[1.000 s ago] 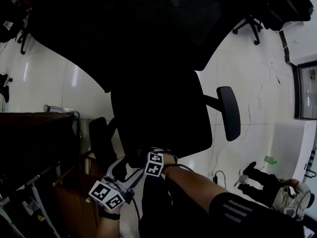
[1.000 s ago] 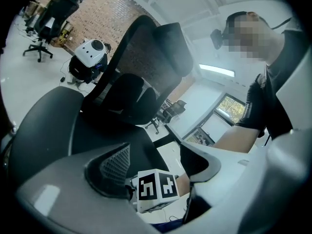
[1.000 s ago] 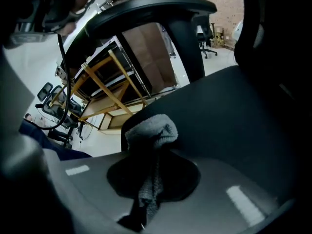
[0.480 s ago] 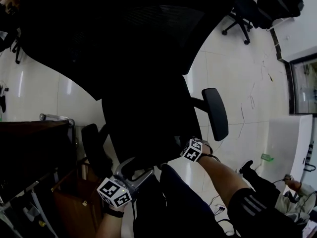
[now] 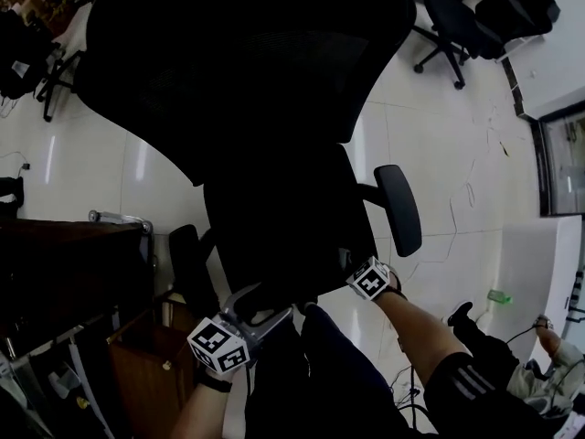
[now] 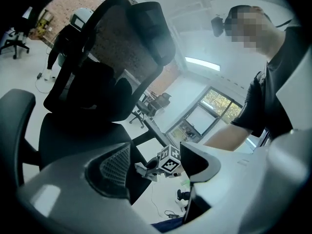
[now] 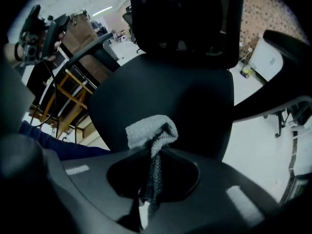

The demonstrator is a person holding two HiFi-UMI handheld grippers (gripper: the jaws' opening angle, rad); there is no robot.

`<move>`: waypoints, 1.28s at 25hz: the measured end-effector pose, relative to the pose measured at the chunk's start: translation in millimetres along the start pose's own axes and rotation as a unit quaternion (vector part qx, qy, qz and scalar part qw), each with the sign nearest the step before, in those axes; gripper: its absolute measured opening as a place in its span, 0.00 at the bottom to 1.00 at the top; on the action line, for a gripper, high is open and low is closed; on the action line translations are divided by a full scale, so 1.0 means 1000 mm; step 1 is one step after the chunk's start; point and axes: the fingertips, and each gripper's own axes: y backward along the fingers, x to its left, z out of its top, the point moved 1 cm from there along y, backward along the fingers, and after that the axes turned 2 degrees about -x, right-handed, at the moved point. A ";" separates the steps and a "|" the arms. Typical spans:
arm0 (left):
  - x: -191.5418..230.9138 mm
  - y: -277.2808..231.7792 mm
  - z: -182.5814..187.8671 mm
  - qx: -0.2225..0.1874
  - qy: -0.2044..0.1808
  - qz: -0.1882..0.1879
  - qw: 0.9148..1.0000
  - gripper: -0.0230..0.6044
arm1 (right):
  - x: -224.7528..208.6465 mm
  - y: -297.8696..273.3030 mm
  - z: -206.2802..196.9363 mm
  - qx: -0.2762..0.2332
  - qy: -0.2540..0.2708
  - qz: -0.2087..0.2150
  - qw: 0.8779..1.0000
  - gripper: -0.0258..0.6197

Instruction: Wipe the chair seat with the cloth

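The black office chair's seat point(image 5: 283, 218) fills the middle of the head view under its tall mesh backrest point(image 5: 247, 62). My right gripper point(image 5: 352, 268) is at the seat's near right corner and is shut on a grey cloth point(image 7: 148, 130). In the right gripper view the cloth bunches out past the right gripper point(image 7: 153, 152) and lies against the seat point(image 7: 185, 91). My left gripper point(image 5: 260, 302) hovers at the seat's near left edge. In the left gripper view, the left gripper point(image 6: 157, 172) is open with nothing in it, and the seat point(image 6: 73, 135) lies beyond it.
Armrests stand on the chair's right point(image 5: 399, 208) and left point(image 5: 189, 268). A dark wooden desk point(image 5: 64, 273) is close on the left. Another office chair point(image 5: 448, 16) stands at the back right. A white cabinet point(image 5: 539, 273) and floor cables point(image 5: 457, 208) lie to the right.
My right gripper has slid with the cloth from the seat's near middle to its near right corner. The left gripper has stayed near the seat's near left edge.
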 end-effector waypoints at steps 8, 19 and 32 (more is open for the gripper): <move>-0.043 0.041 0.054 -0.024 -0.048 -0.022 0.998 0.58 | 0.083 0.082 0.075 -0.149 -0.094 0.057 0.983 0.09; -0.109 0.093 0.090 -0.075 -0.103 -0.033 0.991 0.58 | 0.130 0.289 0.163 -0.368 -0.044 0.033 0.928 0.09; -0.306 0.166 0.025 -0.177 -0.183 0.014 0.967 0.58 | 0.241 0.493 0.062 -0.546 0.017 0.045 0.837 0.09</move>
